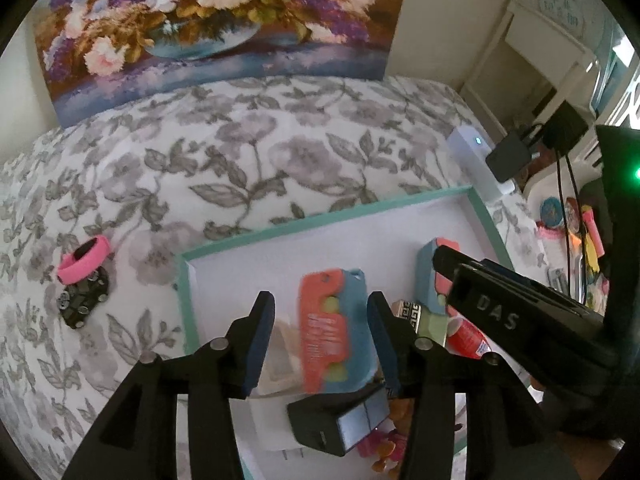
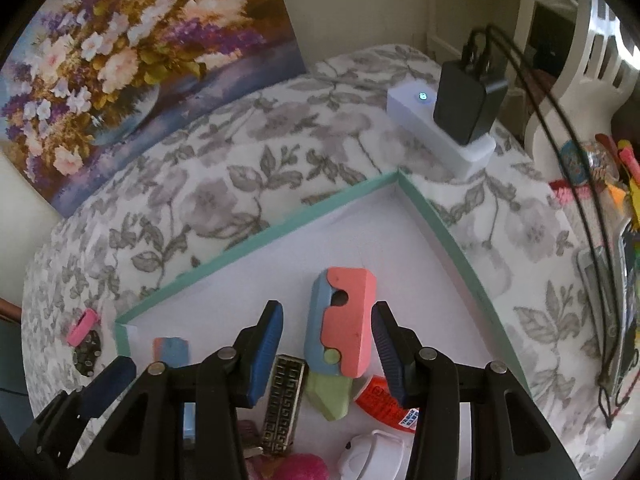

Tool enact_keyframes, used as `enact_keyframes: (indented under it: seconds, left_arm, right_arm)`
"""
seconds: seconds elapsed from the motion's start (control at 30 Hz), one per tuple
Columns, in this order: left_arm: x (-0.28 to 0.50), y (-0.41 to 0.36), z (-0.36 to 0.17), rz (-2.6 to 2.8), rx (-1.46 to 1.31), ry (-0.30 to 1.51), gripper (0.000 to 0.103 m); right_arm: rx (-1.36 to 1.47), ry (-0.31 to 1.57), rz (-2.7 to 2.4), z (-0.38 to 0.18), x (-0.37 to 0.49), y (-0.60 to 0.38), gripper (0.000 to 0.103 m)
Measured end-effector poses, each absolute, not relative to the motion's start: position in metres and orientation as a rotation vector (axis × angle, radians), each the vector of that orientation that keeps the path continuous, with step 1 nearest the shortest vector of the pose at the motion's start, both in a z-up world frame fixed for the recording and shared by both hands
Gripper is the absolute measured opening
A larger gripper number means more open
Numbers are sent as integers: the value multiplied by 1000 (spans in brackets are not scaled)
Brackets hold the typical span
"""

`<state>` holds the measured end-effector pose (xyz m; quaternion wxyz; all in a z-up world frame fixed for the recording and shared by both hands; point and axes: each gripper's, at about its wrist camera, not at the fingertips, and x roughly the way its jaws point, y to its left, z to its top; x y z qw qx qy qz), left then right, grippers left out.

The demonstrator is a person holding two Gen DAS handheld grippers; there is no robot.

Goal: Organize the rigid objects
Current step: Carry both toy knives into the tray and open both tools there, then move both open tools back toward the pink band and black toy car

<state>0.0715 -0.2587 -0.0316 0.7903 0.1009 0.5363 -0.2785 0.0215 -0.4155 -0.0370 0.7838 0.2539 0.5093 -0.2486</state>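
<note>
Floral bedding [image 1: 240, 152] carries a teal-rimmed white tray [image 1: 320, 220] already holding most toys; both grippers [image 1: 320, 340] [image 2: 328, 352] gape, seemingly empty, over coral-and-blue plastic toys [image 1: 336, 332] [image 2: 344, 320], while a pink ring [image 1: 84, 260] waits far left.

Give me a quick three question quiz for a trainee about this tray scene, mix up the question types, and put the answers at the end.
1. True or false: the pink ring lies inside the teal-rimmed white tray.
2. What sits between the right gripper fingers: A) coral-and-blue plastic toy, B) red tube, C) black charger?
3. Fill in: the black charger is plugged into a white ____.

Key: 1 false; 2 A; 3 power strip.
</note>
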Motion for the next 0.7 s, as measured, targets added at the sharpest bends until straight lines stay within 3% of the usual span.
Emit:
enact_keyframes:
  seconds: [0.3, 0.4, 0.57, 0.7]
  left_arm:
    - [87, -231, -8, -532, 162, 1114, 51]
    - [96, -216, -3, -489, 133, 1107, 61]
    - [108, -191, -1, -406, 111, 1096, 62]
    - [119, -167, -7, -316, 110, 1100, 68]
  right_arm:
    - [499, 1022, -502, 0, 24, -404, 50]
    - [493, 1001, -490, 9, 25, -400, 50]
    - [463, 1011, -473, 10, 32, -389, 50]
    - [443, 1046, -445, 1, 41, -378, 50]
